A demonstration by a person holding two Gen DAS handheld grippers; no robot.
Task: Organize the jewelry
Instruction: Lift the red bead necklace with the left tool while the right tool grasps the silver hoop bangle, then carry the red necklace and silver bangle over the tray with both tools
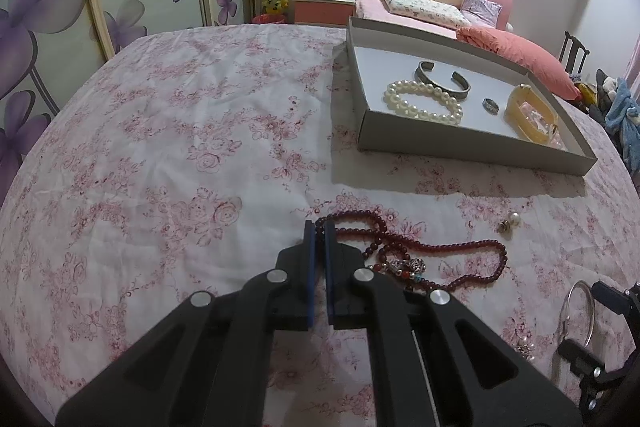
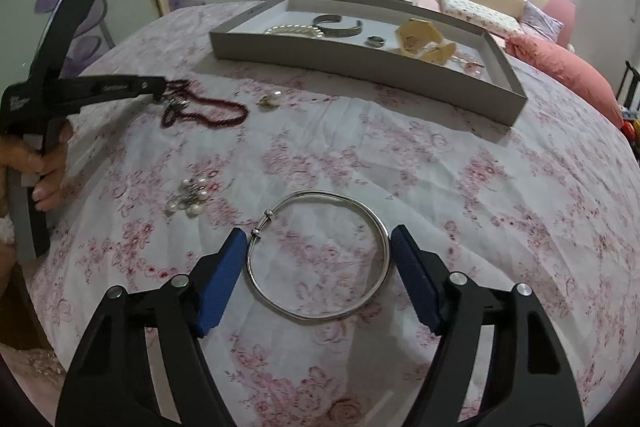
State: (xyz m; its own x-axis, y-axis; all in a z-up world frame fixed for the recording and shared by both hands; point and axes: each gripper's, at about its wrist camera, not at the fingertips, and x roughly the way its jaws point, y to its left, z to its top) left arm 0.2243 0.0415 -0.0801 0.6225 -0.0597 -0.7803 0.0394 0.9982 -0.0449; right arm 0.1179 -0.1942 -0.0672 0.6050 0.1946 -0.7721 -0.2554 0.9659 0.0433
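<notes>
Jewelry is split between the grey tray (image 2: 368,67) at the far side of the flowered cloth (image 2: 440,187) and loose pieces on the near side. In the tray lie a pearl bracelet (image 1: 424,101), a metal cuff (image 1: 442,77), a small ring (image 1: 491,105) and an amber bangle (image 1: 530,113).

The silver hoop bangle (image 2: 318,255) lies flat on the cloth directly between the fingers of the right gripper (image 2: 318,273), whose jaws are spread to either side of it; the blue pads sit just beside its left and right edges, and I cannot tell whether they touch the metal. The hoop is round, so it has no long axis; its clasp faces far-left. It is nearer the right hand by far.

The left gripper (image 1: 319,235) has its pads pressed together at the far-left loop of the dark red bead necklace (image 1: 420,251); it looks like a pinch on the strand, but the view does not quite settle that.

A pearl earring (image 1: 510,221) sits right of the necklace, and a pearl cluster (image 2: 190,197) lies left of the hoop.

The tray lies far and slightly right of the hoop, so the coming carry probably goes forward over open cloth.
</notes>
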